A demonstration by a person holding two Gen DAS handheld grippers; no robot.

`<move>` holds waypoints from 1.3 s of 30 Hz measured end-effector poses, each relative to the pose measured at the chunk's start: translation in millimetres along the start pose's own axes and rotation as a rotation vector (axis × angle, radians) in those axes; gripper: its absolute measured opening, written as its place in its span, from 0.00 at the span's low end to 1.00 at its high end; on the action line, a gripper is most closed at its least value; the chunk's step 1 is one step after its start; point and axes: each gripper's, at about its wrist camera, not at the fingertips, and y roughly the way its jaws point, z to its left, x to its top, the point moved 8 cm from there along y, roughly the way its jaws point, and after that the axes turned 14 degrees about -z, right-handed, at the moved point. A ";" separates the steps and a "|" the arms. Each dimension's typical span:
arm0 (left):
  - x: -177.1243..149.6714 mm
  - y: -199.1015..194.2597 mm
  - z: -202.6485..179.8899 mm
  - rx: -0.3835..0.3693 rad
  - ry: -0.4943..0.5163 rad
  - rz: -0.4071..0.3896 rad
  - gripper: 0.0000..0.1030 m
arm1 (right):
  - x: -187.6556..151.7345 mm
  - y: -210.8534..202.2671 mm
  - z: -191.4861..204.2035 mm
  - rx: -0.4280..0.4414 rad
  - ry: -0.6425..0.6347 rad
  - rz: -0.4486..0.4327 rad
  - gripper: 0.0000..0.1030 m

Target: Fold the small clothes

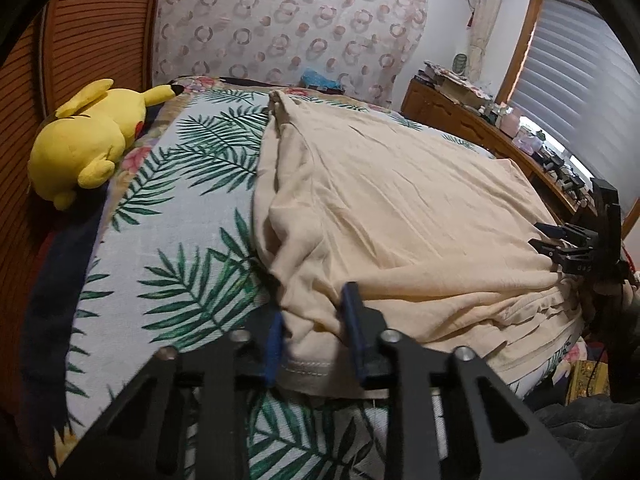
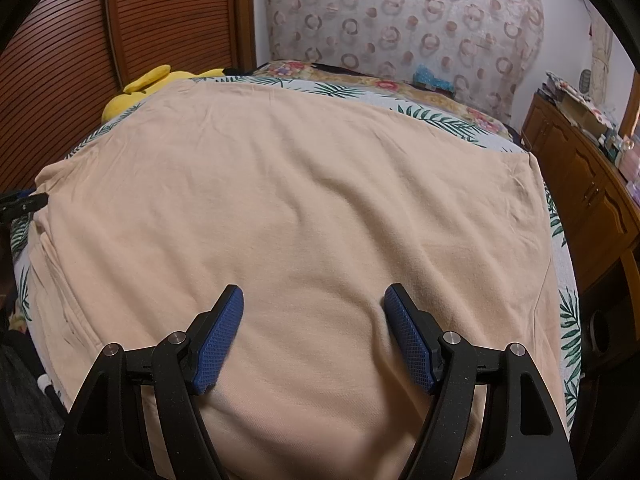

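Note:
A beige T-shirt [image 1: 400, 208] lies spread on a bed with a palm-leaf cover [image 1: 180, 208]. In the left wrist view its near left hem is bunched, and my left gripper [image 1: 314, 320] has its blue fingers on either side of that hem; the jaws are a hand's width apart and I cannot tell if they pinch cloth. My right gripper [image 2: 314, 300] is wide open, its blue pads [image 2: 220, 340] hovering over or resting on the shirt [image 2: 300, 200] near its front edge. The right gripper also shows in the left wrist view [image 1: 576, 240] at the shirt's right edge.
A yellow plush toy [image 1: 88, 136] lies at the bed's far left by a slatted wooden door [image 1: 92, 28]. A wooden dresser [image 2: 580, 184] with clutter stands along the right side. A patterned curtain [image 2: 400, 12] hangs behind the bed.

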 end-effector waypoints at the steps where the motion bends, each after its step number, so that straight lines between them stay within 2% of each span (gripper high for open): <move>1: 0.0 0.8 -2.4 -0.005 0.008 0.001 0.10 | 0.0 0.0 0.0 -0.001 0.000 -0.001 0.73; 4: 6.7 -5.1 -12.2 -0.010 0.034 -0.033 0.06 | -0.1 0.0 -0.1 -0.001 0.000 -0.001 0.73; 13: 47.1 -27.3 -50.5 -0.099 0.060 -0.155 0.05 | -0.6 0.0 -0.3 -0.001 0.001 -0.002 0.73; 18: 64.7 -16.6 -68.2 -0.142 0.081 -0.171 0.04 | 0.0 -0.6 -1.1 -0.005 0.001 -0.003 0.72; 21: 75.6 -10.7 -87.8 -0.177 0.104 -0.182 0.03 | 2.1 -4.2 -5.5 -0.043 -0.002 -0.007 0.72; 25: 90.2 -1.2 -122.7 -0.245 0.136 -0.188 0.03 | 7.6 -25.6 -13.3 -0.045 0.044 -0.054 0.70; 31: 114.5 7.8 -193.7 -0.371 0.215 -0.197 0.03 | 12.5 -74.9 -42.7 -0.109 0.082 -0.135 0.67; 39: 134.5 17.1 -296.4 -0.540 0.324 -0.167 0.03 | 6.1 -119.0 -83.6 -0.195 0.134 -0.179 0.62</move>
